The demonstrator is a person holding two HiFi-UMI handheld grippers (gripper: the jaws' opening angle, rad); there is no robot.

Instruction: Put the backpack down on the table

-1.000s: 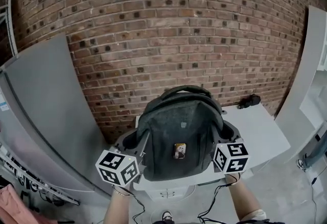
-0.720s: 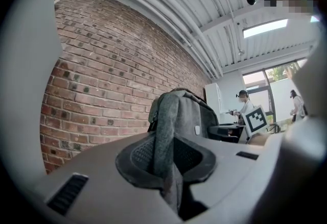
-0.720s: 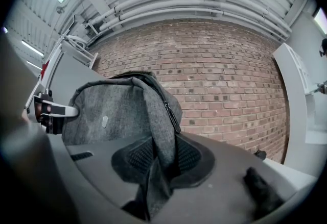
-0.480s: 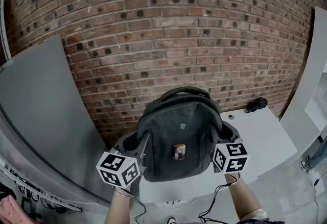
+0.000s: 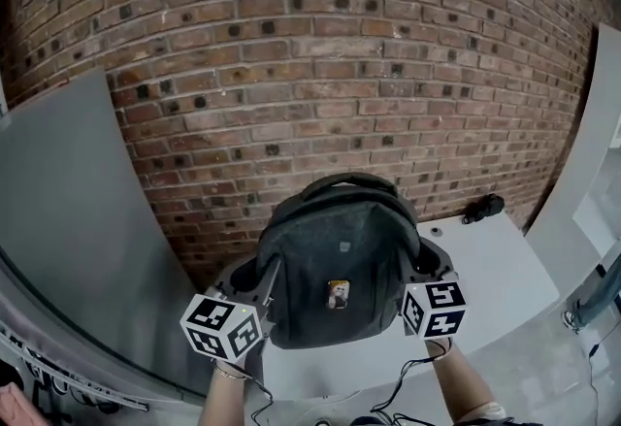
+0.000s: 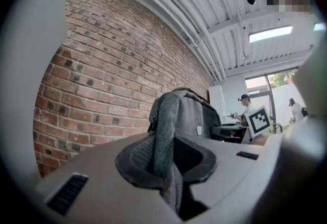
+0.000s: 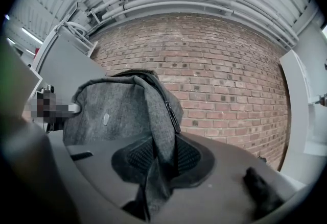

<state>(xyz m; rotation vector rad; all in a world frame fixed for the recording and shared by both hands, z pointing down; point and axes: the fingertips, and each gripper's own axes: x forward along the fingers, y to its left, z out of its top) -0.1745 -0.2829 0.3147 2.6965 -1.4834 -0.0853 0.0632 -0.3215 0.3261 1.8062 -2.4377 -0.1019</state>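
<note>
Head view: the grey backpack [image 5: 335,264] is upright, pinched by its sides between the left gripper [image 5: 254,280] and the right gripper [image 5: 425,267], over the near left part of the white desk [image 5: 505,269] with a brick wall [image 5: 291,55] behind it. Can't tell if the bottom is touching the desk. A small black thing [image 5: 482,208] sits at the desk's far edge. Left gripper view: the jaws are almost together, with a fold of the backpack's fabric squeezed between the dark pads [image 6: 138,154]. Right gripper view: same deal, jaws nearly closed on a grey fold just beside the zipper pull [image 7: 171,113].
</note>
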